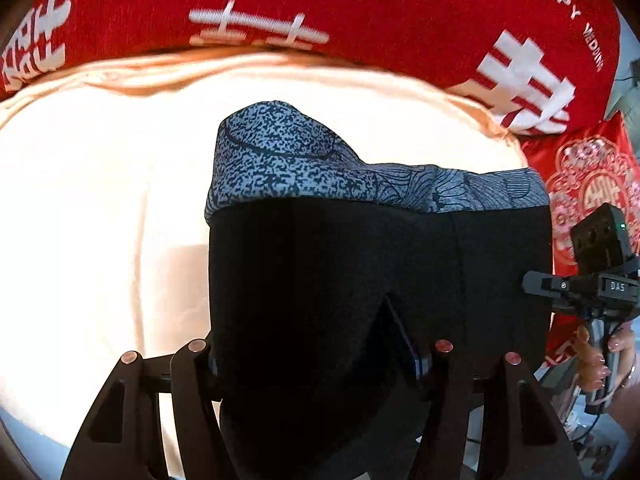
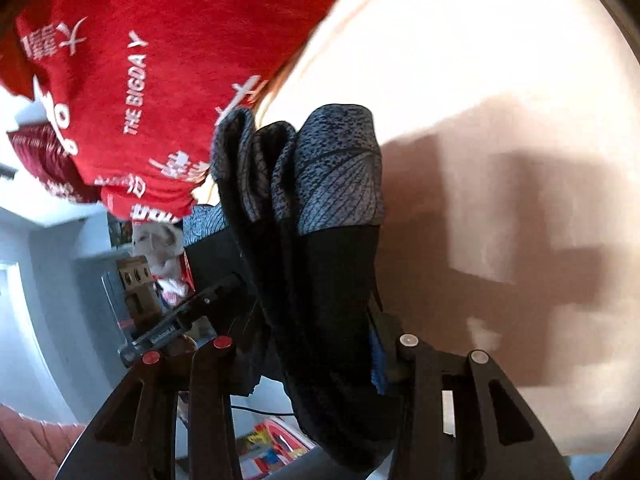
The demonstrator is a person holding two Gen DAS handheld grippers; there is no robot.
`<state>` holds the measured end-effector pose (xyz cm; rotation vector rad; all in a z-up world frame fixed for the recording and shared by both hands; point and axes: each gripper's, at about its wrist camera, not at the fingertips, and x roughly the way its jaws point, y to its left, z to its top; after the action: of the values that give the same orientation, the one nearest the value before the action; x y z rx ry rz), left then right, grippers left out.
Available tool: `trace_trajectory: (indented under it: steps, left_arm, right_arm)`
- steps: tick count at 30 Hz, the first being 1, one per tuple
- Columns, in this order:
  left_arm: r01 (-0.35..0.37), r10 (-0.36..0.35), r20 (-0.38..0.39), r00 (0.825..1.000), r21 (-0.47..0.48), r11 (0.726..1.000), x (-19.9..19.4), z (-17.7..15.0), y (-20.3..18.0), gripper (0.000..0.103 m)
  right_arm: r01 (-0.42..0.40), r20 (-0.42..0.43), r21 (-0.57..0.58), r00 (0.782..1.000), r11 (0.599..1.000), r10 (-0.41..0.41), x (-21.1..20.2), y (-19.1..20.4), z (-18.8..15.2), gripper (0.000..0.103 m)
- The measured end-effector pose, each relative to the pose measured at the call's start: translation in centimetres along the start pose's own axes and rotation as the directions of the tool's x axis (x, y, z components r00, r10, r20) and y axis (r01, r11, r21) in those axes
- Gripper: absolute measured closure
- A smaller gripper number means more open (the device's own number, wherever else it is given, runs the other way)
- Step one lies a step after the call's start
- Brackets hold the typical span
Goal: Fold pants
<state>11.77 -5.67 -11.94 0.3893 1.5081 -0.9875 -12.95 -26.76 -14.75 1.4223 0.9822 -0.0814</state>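
Observation:
The pants (image 1: 340, 280) are black with a grey patterned band (image 1: 304, 160) at the far end. They are lifted above a cream bedsheet (image 1: 80, 200). My left gripper (image 1: 316, 356) is shut on the black fabric, which hangs between and over its fingers. My right gripper shows at the right of the left wrist view (image 1: 536, 284), at the pants' edge. In the right wrist view the pants (image 2: 320, 280) hang bunched in folds, and my right gripper (image 2: 320, 352) is shut on them, with the patterned band (image 2: 336, 168) beyond.
A red quilt (image 1: 360, 8) with white characters lies along the far side of the bed, also in the right wrist view (image 2: 120, 60). A red embroidered cushion (image 1: 588, 168) sits at the right. A room with shelves (image 2: 132, 280) and floor clutter lies beyond the bed edge.

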Motion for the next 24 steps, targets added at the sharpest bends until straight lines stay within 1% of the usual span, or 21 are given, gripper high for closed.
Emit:
trace_trajectory:
  steps: [1,2,4,6,7,8,10,11,13,14,16,19,21,22,24]
  left_arm:
    - [-0.005,0.005,-0.014,1.000,-0.006,1.000,0.7,-0.3,0.6,0.038]
    - [-0.021,0.021,-0.013,1.000,-0.013,1.000,1.4,-0.5,1.1,0.031]
    - [-0.026,0.026,0.031,0.999,0.004,1.000,1.7,-0.4,1.1,0.026]
    - [-0.022,0.022,0.035,0.999,0.011,1.000,1.8,-0.3,1.3,0.021]
    - [-0.028,0.027,0.039,0.999,0.018,0.999,1.8,-0.4,1.6,0.017]
    - [-0.036,0.035,0.043,0.998,0.031,0.999,1.8,-0.4,1.9,0.013]
    - [-0.055,0.053,0.050,0.997,0.040,0.998,2.1,-0.4,1.9,0.006]
    - [-0.059,0.057,0.049,0.997,0.038,0.998,2.1,-0.2,1.7,0.004]
    - [-0.063,0.062,0.040,0.997,0.020,0.998,2.2,-0.3,1.9,0.004]
    - [-0.069,0.068,0.036,0.997,0.014,0.998,2.7,0.0,1.1,0.004]
    - [-0.108,0.107,0.038,0.994,0.026,0.994,2.1,-0.3,0.9,0.004]
    - [-0.157,0.155,0.036,0.987,0.072,0.985,1.2,-0.9,0.3,0.004]
    - [-0.179,0.177,0.027,0.984,0.092,0.980,0.8,-1.4,-0.2,0.004]
    - [-0.191,0.189,0.023,0.982,0.096,0.977,0.4,-1.8,-0.3,0.004]
    - [-0.203,0.203,0.010,0.979,0.096,0.974,-0.3,-2.4,-0.5,0.001]
  right_arm:
    - [0.015,0.006,0.003,1.000,1.000,-0.015,0.4,-0.5,-0.3,0.059]
    - [0.040,0.009,0.004,0.999,0.999,-0.040,0.9,-0.9,-0.4,0.059]
    - [0.097,0.022,0.003,0.995,0.995,-0.097,1.5,-1.9,-0.6,0.058]
    - [0.088,0.054,0.030,0.995,0.996,-0.090,1.5,-3.0,-0.5,0.056]
    - [0.075,0.064,0.056,0.995,0.996,-0.079,1.4,-3.6,-0.5,0.054]
    - [0.074,0.070,0.066,0.994,0.995,-0.079,1.5,-3.9,-0.5,0.053]
    - [0.107,0.082,0.040,0.991,0.993,-0.110,1.7,-3.7,-0.6,0.050]
    - [0.121,0.086,0.030,0.989,0.992,-0.123,1.6,-3.6,-0.8,0.049]
    - [0.145,0.093,0.038,0.985,0.989,-0.148,1.5,-3.6,-1.0,0.044]
    - [0.159,0.096,0.050,0.982,0.986,-0.163,1.6,-3.4,-1.0,0.040]
    - [0.200,0.103,0.083,0.973,0.976,-0.208,1.6,-3.1,-1.4,0.030]
    - [0.251,0.128,0.115,0.956,0.961,-0.265,0.9,-2.6,-2.3,0.027]
    - [0.305,0.145,0.122,0.936,0.945,-0.321,0.2,-2.1,-3.1,0.025]
    - [0.328,0.153,0.119,0.927,0.937,-0.344,-0.2,-1.8,-3.6,0.025]
    - [0.356,0.158,0.115,0.915,0.927,-0.371,-0.8,-1.3,-4.2,0.025]
